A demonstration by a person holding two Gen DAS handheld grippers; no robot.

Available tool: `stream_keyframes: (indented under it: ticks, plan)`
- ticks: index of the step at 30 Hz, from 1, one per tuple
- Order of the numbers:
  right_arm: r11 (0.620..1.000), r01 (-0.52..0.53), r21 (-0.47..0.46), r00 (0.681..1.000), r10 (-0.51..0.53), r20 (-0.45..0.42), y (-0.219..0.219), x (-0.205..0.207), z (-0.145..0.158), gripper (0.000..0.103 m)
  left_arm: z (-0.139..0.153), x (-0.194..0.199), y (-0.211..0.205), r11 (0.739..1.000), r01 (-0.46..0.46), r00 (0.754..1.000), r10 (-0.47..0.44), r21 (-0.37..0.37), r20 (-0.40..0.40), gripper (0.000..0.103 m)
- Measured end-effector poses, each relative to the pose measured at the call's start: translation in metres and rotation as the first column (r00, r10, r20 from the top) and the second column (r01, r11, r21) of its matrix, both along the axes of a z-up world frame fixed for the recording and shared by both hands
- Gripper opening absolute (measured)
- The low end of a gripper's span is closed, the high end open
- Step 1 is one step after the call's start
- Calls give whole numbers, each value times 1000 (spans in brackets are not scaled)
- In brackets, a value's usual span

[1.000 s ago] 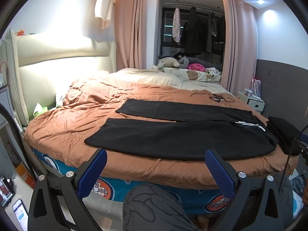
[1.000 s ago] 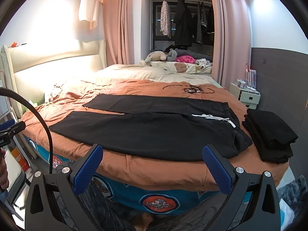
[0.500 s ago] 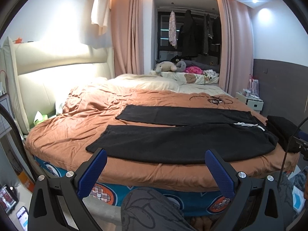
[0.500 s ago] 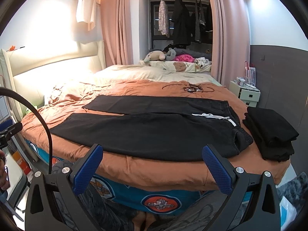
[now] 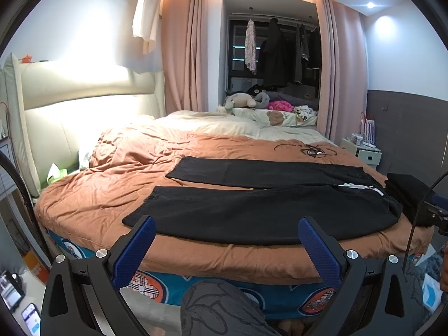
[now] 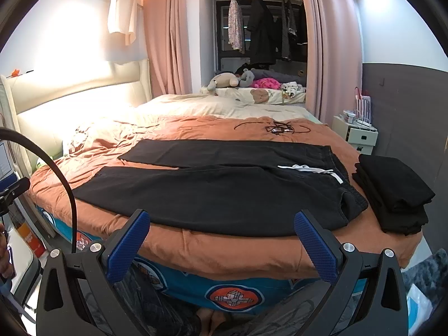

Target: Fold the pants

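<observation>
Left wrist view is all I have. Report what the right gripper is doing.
Observer: The right gripper is open and empty.
Operator: Report what lies past the pants' waist end.
Observer: A folded black stack of several layers sits on the orange bedcover, close beside the black pants.
Operator: Check that the waist end lies flat.
Observer: It does not: the waistband is bunched at its near corner.

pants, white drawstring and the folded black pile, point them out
pants (image 6: 224,196), right wrist view, middle of the near leg
white drawstring (image 6: 308,168), right wrist view, cord at the waistband
folded black pile (image 6: 392,190), right wrist view, top layer
</observation>
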State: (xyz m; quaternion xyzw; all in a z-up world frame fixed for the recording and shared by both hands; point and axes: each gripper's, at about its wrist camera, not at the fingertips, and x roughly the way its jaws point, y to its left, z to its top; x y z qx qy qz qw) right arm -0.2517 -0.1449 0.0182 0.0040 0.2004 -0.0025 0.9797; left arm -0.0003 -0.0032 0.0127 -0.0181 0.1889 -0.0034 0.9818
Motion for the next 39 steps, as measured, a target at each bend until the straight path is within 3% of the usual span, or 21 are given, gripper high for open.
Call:
stream_keyframes:
  ticks: [30, 39]
  plan:
    - [1000, 21, 6, 1000, -21, 11, -6, -8, 2, 103, 3, -9, 9, 1000, -8, 1000, 8, -28, 4, 103]
    - [997, 72, 5, 997, -72, -25, -5, 9, 1, 103, 0, 5, 20, 999, -27, 999, 25, -36, -40, 103]
